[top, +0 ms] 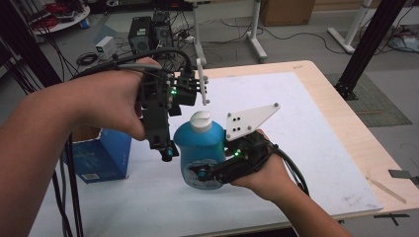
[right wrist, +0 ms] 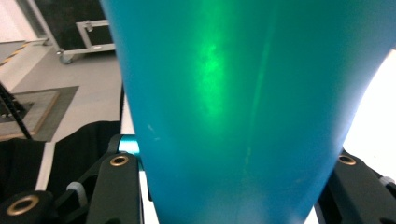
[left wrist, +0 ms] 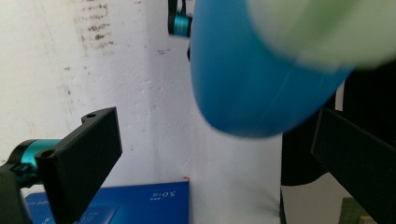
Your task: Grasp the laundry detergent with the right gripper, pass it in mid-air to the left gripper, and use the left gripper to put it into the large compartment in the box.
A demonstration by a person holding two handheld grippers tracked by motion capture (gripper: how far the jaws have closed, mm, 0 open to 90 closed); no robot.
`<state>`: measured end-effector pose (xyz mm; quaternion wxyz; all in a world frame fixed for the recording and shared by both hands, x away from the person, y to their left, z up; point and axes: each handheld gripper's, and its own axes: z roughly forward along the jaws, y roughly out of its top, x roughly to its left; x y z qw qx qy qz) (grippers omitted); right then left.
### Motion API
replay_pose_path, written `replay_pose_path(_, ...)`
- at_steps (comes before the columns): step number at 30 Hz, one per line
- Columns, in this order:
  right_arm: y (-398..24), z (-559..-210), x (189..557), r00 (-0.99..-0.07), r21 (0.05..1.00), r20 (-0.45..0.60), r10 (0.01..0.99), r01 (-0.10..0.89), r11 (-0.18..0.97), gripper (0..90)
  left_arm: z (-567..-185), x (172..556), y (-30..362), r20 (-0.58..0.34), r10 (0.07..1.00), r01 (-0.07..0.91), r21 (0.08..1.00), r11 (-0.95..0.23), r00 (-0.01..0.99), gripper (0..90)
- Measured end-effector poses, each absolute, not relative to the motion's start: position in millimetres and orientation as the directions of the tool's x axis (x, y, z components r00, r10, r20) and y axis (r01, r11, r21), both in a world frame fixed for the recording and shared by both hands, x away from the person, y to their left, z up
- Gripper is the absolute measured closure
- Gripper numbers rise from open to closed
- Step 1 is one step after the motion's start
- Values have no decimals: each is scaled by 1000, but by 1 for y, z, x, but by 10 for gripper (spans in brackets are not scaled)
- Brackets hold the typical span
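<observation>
A blue bottle (top: 197, 145) with a white cap (top: 200, 120) is held up over the white board (top: 306, 128). My right gripper (top: 205, 174) comes in from the right and is shut on the bottle's lower body; in the right gripper view the bottle (right wrist: 233, 102) sits between both jaws of that gripper (right wrist: 233, 196). My left gripper (top: 168, 150) points down just left of the bottle. Its jaws stand wide apart in the left gripper view (left wrist: 217, 154), with the blurred bottle (left wrist: 252, 79) beyond them and untouched.
A blue carton (top: 99, 155) stands at the board's left edge, below the left hand, and appears as the carton (left wrist: 140, 205) in the left gripper view. The wooden table (top: 346, 113) borders the board on the right. Computer cases (top: 148, 32) and cables lie on the floor behind.
</observation>
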<state>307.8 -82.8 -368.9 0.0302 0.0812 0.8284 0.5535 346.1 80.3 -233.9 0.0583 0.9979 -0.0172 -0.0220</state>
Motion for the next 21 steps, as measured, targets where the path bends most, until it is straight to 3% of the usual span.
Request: replay_pose_path(21,-55,-362,315,-994,924,49,100,83,374,464,-233,338,66,-54,-11,-8,71,-997,998,44)
